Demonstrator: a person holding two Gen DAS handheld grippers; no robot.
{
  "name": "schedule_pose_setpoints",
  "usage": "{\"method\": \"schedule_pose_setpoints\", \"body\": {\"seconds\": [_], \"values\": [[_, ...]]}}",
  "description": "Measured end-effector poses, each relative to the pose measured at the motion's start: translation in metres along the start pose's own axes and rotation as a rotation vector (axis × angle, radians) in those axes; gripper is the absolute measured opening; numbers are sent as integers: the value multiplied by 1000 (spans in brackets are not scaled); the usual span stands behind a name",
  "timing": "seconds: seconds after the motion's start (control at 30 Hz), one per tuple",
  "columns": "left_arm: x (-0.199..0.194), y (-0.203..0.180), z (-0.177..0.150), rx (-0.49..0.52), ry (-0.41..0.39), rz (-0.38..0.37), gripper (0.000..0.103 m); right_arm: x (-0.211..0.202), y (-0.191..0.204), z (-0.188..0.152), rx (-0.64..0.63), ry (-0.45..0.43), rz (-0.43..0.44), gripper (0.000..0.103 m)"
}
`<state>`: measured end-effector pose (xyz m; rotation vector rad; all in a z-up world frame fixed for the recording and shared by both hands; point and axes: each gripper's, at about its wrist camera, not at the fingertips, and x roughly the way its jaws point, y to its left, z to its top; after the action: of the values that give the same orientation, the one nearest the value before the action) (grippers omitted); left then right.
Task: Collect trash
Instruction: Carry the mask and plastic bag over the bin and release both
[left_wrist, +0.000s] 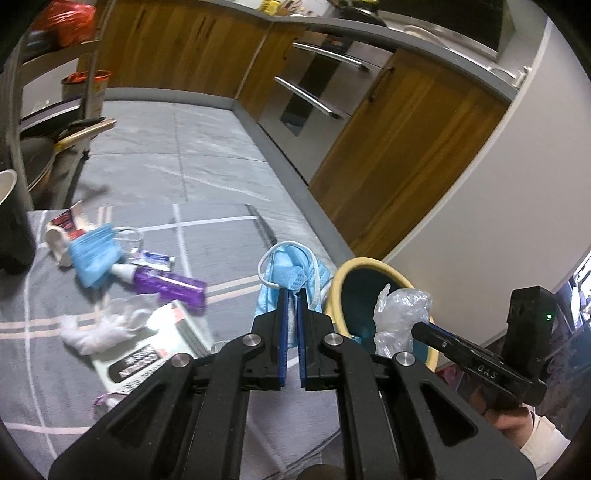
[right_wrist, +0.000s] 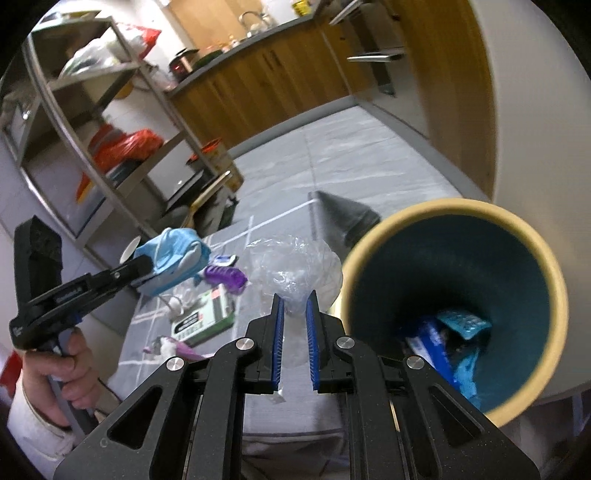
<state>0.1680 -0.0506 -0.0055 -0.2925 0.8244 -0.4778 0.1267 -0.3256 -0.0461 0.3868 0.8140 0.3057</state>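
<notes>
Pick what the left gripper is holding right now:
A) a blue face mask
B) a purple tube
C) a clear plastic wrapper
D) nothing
A: the left gripper is shut on the blue face mask, whose white ear loops dangle beside the bin; the clear plastic wrapper sits in the right gripper.

1. Two blue face masks: one (left_wrist: 291, 273) pinched in the left gripper (left_wrist: 291, 295), one (left_wrist: 94, 254) lying on the grey cloth (left_wrist: 229, 236).
2. One crumpled clear plastic bag (right_wrist: 295, 273), clamped by the right gripper (right_wrist: 294, 306).
3. One bin (right_wrist: 532, 258), cream outside and teal inside, with several blue wrappers at the bottom, too jumbled to count.
4. One purple tube (left_wrist: 173, 288).
5. One white tissue wad (left_wrist: 99, 328).
6. One green-and-white box (right_wrist: 205, 317).
7. Two grippers.
</notes>
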Motion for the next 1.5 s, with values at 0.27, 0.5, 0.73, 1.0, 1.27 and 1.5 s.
{"method": "schedule_pose_setpoints", "body": {"seconds": [0.27,0.5,0.73,1.0,1.27,1.5], "values": [[19,-37,-5,64,27,-24,3,-21,-40,-1,64,-40,-35,13],[31,-65,-10,116,24,-55,3,-34,-70,-3,124,-70,-64,13],[57,-91,-18,150,62,-84,3,-41,-95,-8,175,-85,-95,13],[97,-113,-31,172,137,-77,3,-37,-112,-13,206,-59,-124,13],[125,-126,-41,209,201,-70,4,-30,-115,-14,205,-36,-132,13],[135,-131,-48,239,233,-53,5,-25,-114,-13,212,-18,-148,13]]}}
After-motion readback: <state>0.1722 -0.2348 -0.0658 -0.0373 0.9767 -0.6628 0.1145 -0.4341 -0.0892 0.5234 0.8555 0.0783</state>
